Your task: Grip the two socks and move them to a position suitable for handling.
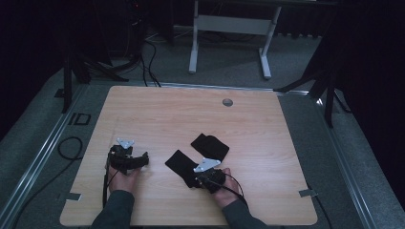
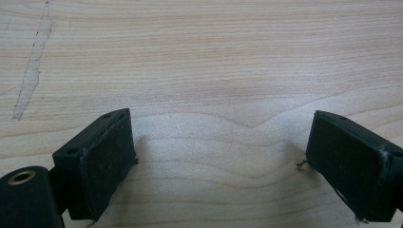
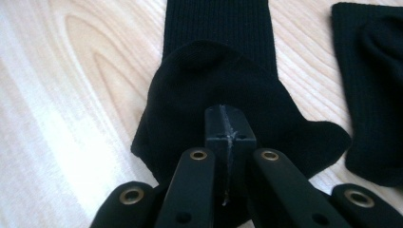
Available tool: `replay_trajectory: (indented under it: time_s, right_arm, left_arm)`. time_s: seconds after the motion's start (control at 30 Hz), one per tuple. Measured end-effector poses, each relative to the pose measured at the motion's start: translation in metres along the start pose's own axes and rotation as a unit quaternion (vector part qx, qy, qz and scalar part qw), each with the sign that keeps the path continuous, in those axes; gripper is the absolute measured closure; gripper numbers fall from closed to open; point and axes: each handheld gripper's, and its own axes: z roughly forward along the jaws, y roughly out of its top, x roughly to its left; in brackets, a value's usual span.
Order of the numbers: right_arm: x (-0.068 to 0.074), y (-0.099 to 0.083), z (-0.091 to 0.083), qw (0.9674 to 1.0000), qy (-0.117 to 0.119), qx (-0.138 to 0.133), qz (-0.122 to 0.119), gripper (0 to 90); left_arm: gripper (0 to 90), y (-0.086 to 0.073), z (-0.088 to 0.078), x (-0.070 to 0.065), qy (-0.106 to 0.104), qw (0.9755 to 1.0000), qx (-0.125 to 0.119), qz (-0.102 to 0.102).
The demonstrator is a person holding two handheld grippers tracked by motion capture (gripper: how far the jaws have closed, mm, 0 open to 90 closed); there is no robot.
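Observation:
Two black socks lie on the wooden table [image 1: 191, 109]. One sock [image 1: 177, 162] [image 3: 209, 80] lies in front of my right gripper [image 1: 197, 176] [image 3: 227, 126], its near end folded over its ribbed leg. That gripper's jaws are pressed together, low over the folded part; whether any fabric is pinched under the tips is hidden. The second sock [image 1: 210, 145] [image 3: 370, 85] lies just beyond, to the right. My left gripper [image 1: 142, 160] [image 2: 218, 161] rests at the table's left with its jaws wide apart over bare wood, nothing between them.
A round cable hole [image 1: 227, 102] sits near the table's far edge. A pale scratch [image 2: 31, 76] marks the wood ahead of the left gripper. A white desk frame [image 1: 229, 28] and dark stands are on the floor behind the table.

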Motion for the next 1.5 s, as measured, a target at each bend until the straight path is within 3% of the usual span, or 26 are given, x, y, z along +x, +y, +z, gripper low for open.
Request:
replay_trajectory:
  time_s: [0.23, 0.37, 0.6, 0.63, 0.67, 0.7, 0.77, 0.8, 0.83, 0.9, 0.93, 0.97, 1.0, 1.07, 1.1, 1.13, 1.27, 1.37, 1.5]
  right_arm:
    - [0.0, 0.001, -0.003, 0.999, 0.028, 0.015, -0.03, 90.0]
    - [-0.002, 0.001, -0.004, 0.9979, 0.04, 0.02, -0.047, 90.0]
    - [-0.005, 0.0, -0.006, 0.9958, 0.054, 0.027, -0.069, 90.0]
    - [-0.006, 0.0, -0.006, 0.9957, 0.055, 0.027, -0.069, 90.0]
    - [-0.006, 0.001, -0.006, 0.9956, 0.055, 0.027, -0.07, 90.0]
    - [-0.006, 0.001, -0.006, 0.9956, 0.055, 0.027, -0.07, 90.0]
    - [-0.006, 0.0, -0.006, 0.9956, 0.056, 0.027, -0.07, 90.0]
    - [-0.006, 0.0, -0.006, 0.9956, 0.057, 0.026, -0.07, 90.0]
    - [-0.006, 0.0, -0.006, 0.9956, 0.057, 0.026, -0.07, 90.0]
    - [-0.006, 0.0, -0.006, 0.9955, 0.058, 0.026, -0.07, 90.0]
    - [-0.006, 0.0, -0.006, 0.9956, 0.058, 0.025, -0.069, 90.0]
    - [-0.006, 0.0, -0.006, 0.9956, 0.057, 0.025, -0.07, 90.0]
    - [-0.006, 0.0, -0.006, 0.9956, 0.057, 0.025, -0.07, 90.0]
    - [-0.007, 0.0, -0.006, 0.9956, 0.058, 0.025, -0.07, 90.0]
    - [-0.007, 0.0, -0.006, 0.9956, 0.059, 0.024, -0.069, 90.0]
    - [-0.007, 0.0, -0.006, 0.9956, 0.059, 0.024, -0.068, 90.0]
    - [-0.007, -0.001, -0.006, 0.9958, 0.058, 0.024, -0.066, 90.0]
    - [-0.007, -0.001, -0.006, 0.9959, 0.06, 0.023, -0.064, 90.0]
    - [-0.01, -0.002, -0.006, 0.9963, 0.06, 0.019, -0.058, 89.3]
  left_arm:
    - [21.5, -0.002, -0.004, -0.004, -0.007, 0.9999, -0.011, 0.007]
    - [23.5, -0.003, -0.006, -0.007, -0.014, 0.9998, -0.008, 0.013]
    - [46.7, -0.002, -0.012, -0.013, -0.033, 0.999, 0.004, 0.031]
    - [46.7, -0.002, -0.014, -0.015, -0.044, 0.9982, 0.009, 0.04]
    - [56.4, -0.001, -0.016, -0.018, -0.066, 0.9969, 0.012, 0.043]
    - [60.7, -0.001, -0.016, -0.018, -0.066, 0.9969, 0.012, 0.043]
    - [64.7, -0.001, -0.02, -0.023, -0.09, 0.9947, 0.004, 0.049]
    - [71.8, -0.001, -0.023, -0.026, -0.101, 0.9934, -0.003, 0.055]
    - [71.8, 0.0, -0.025, -0.031, -0.11, 0.9919, -0.01, 0.062]
    - [83.4, 0.0, -0.028, -0.04, -0.123, 0.989, -0.016, 0.081]
    - [87.2, 0.0, -0.029, -0.044, -0.132, 0.987, -0.018, 0.09]
    - [89.8, -0.001, -0.03, -0.053, -0.152, 0.9827, -0.025, 0.103]
    - [90.0, -0.001, -0.03, -0.053, -0.152, 0.9827, -0.025, 0.103]
    - [90.0, -0.002, -0.032, -0.062, -0.169, 0.9773, -0.029, 0.124]
    - [90.0, -0.003, -0.031, -0.072, -0.182, 0.9728, -0.03, 0.14]
    - [90.0, -0.003, -0.031, -0.072, -0.182, 0.9728, -0.03, 0.14]
    - [90.0, -0.005, -0.027, -0.088, -0.199, 0.9659, -0.022, 0.164]
    - [90.0, -0.007, -0.023, -0.093, -0.2, 0.965, -0.007, 0.17]
    - [90.0, -0.009, -0.024, -0.092, -0.199, 0.9672, 0.005, 0.157]
